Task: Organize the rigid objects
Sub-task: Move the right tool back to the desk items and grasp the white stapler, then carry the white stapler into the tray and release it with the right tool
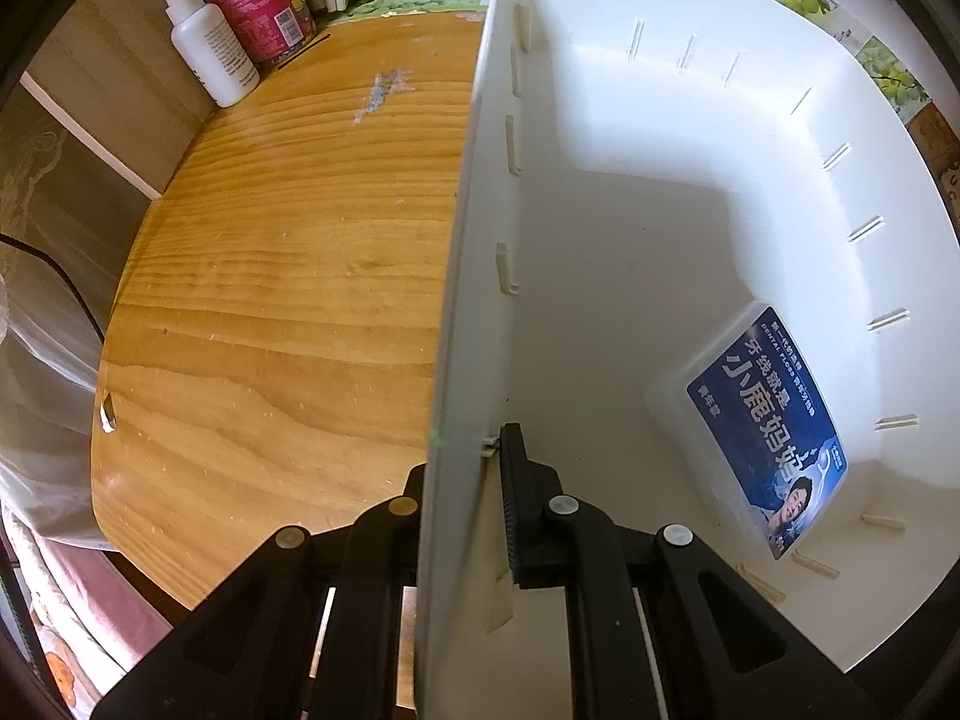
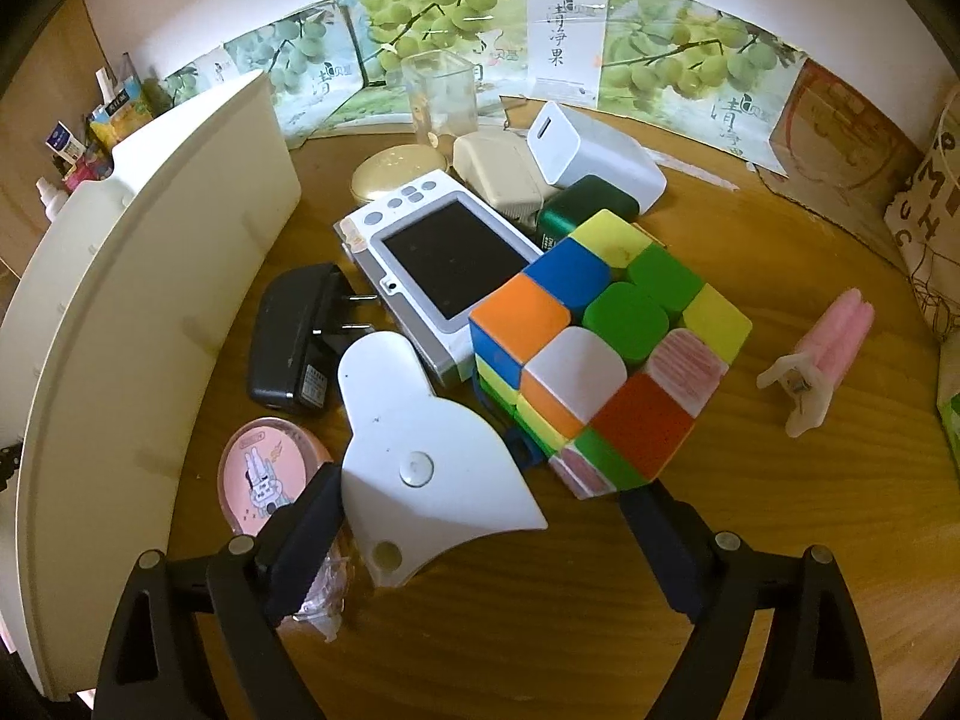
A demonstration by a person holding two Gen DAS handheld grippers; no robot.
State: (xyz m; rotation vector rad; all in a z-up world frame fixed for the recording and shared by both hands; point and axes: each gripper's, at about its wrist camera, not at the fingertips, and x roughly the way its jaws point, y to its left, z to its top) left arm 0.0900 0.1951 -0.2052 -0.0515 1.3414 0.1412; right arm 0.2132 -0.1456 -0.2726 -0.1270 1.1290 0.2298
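My left gripper [image 1: 462,474] is shut on the near wall of a white plastic bin [image 1: 474,276], one finger inside and one outside. A blue dental floss box [image 1: 774,426] lies inside the bin at the right. My right gripper [image 2: 480,516] is open above a pile of objects on the wooden table. Between its fingers lie a white curved plastic piece [image 2: 420,444] and a colourful puzzle cube [image 2: 606,354]. The bin's outer wall [image 2: 138,312] stands at the left in the right wrist view.
The pile also holds a white screen device [image 2: 444,270], a black plug adapter [image 2: 294,342], a pink round tin [image 2: 264,480], white chargers [image 2: 594,150], a green case [image 2: 588,204], a clear cup [image 2: 438,96]. A pink clip [image 2: 822,354] lies right. Bottles [image 1: 210,48] stand at the far left.
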